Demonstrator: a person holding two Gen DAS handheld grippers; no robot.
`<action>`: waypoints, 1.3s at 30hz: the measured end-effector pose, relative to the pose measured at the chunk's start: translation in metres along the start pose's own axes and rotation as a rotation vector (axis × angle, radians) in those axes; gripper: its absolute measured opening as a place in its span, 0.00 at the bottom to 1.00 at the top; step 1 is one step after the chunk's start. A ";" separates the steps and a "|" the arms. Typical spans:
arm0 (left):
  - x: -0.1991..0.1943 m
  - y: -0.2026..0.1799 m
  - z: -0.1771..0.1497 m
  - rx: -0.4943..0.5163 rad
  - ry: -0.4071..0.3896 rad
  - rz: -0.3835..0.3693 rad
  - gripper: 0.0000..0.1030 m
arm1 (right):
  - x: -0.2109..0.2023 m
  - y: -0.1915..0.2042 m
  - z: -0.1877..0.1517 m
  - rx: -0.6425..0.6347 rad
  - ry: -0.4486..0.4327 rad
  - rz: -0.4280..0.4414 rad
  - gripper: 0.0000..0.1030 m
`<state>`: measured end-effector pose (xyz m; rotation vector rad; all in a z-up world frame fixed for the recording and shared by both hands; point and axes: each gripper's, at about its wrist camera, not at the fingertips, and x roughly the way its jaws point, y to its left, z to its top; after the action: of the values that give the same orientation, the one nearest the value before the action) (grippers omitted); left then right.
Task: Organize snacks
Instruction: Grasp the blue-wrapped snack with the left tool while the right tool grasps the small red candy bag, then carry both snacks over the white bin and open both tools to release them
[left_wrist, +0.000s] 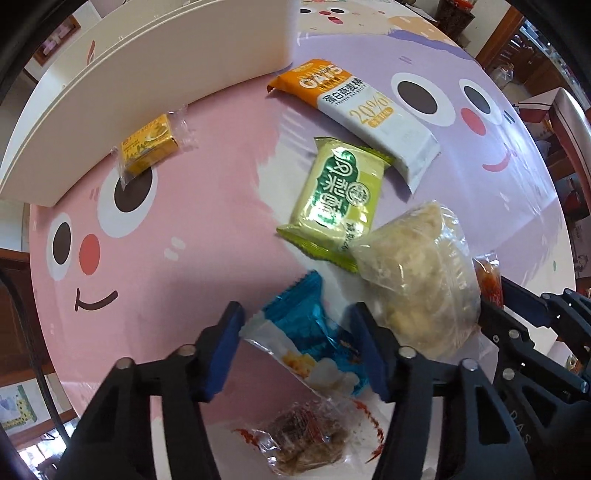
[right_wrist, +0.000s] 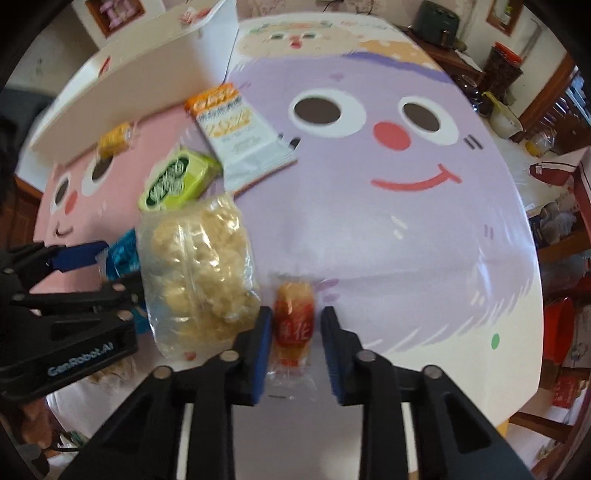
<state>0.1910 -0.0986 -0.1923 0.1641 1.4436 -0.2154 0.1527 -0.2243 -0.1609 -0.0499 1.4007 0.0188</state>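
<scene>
Snacks are scattered all over your cartoon-face tabletop (right_wrist: 369, 229), mostly on the pink and purple part near the white box (left_wrist: 155, 110). Your left claw (left_wrist: 295, 350) is pointing down over the blue snack packet (left_wrist: 310, 343), which sits right between the blue pads; one pad looks like it's against the wrapper edge, the other I honestly can't tell, so I can't say if it's actually pinched. Your right claw (right_wrist: 293, 339) is straddling the small orange-red wrapped candy (right_wrist: 294, 325), with one pad touching it and a sliver of gap on the other side, so not clamped on it as far as I can see. Between the two claws lies the clear bag of pale puffed bits (right_wrist: 199, 269), just beside both of them. Above that you've got the green packet (left_wrist: 340, 195), partly overlapping the orange-and-white oat bar (left_wrist: 365, 114). A little yellow wrapped cube (left_wrist: 149, 146) sits right up against the white box wall. Down by your left claw's base there's a clear-wrapped brown nutty piece (left_wrist: 303, 439) lying flat. The right view is a bit blurry.
</scene>
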 end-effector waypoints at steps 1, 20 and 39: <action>-0.001 -0.001 -0.001 0.003 -0.002 0.000 0.51 | 0.000 0.001 -0.001 -0.002 0.004 0.003 0.25; -0.077 0.021 -0.023 0.029 -0.182 -0.046 0.31 | -0.042 -0.007 -0.003 0.070 -0.049 0.070 0.20; -0.199 0.140 0.006 -0.173 -0.431 -0.040 0.30 | -0.139 0.085 0.066 -0.128 -0.256 0.228 0.20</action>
<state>0.2086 0.0450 0.0035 -0.0516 1.0307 -0.1464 0.1906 -0.1345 -0.0147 0.0067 1.1420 0.2948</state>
